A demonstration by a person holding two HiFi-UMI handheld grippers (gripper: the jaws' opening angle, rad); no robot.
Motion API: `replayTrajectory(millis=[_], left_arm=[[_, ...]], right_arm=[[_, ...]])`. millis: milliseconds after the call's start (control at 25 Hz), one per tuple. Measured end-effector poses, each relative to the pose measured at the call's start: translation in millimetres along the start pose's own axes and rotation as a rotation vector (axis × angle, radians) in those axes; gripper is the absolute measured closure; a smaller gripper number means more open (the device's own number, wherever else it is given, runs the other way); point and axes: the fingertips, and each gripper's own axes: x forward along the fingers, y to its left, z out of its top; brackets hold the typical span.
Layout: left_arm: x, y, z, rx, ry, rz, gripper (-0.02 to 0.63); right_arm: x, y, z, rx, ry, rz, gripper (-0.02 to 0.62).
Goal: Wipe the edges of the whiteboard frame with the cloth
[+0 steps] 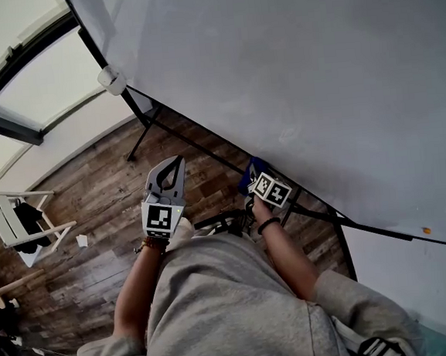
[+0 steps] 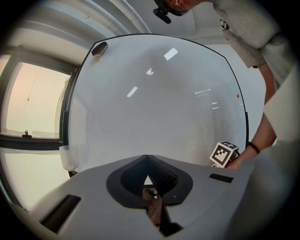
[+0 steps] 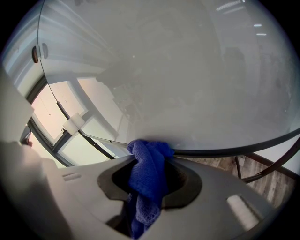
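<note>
Cloth point(image 3: 149, 180), blue and knitted, is bunching between the jaws of my right claw point(image 3: 151, 154). The jaws are clamping down on it and its loose end is hanging below them. I am holding its top fold against the thin dark bottom frame point(image 3: 234, 150) of the big white whiteboard point(image 3: 187, 70), just where the frame is curving past my claw. In the head view this claw is sitting right at the board's lower edge, with the blue showing beside its marker cube.

My left claw point(image 2: 147, 161) is gripping nothing. Its jaws are meeting tip to tip and leaving only a small triangular gap behind the tips. It is hanging over the brown wood-plank floor point(image 1: 95, 223), well to the left of the right claw, apart from the board and pointing towards it.
</note>
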Motion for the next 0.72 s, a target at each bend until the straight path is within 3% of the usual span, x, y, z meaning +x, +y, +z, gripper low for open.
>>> replayTrajectory(millis=[720], left_arm=[[4.0,54.6,-1.5,-0.019,-0.005,-0.023,0.598]], right_arm=[[24.0,44.9,-1.0,0.014,0.009,-0.008,0.459]])
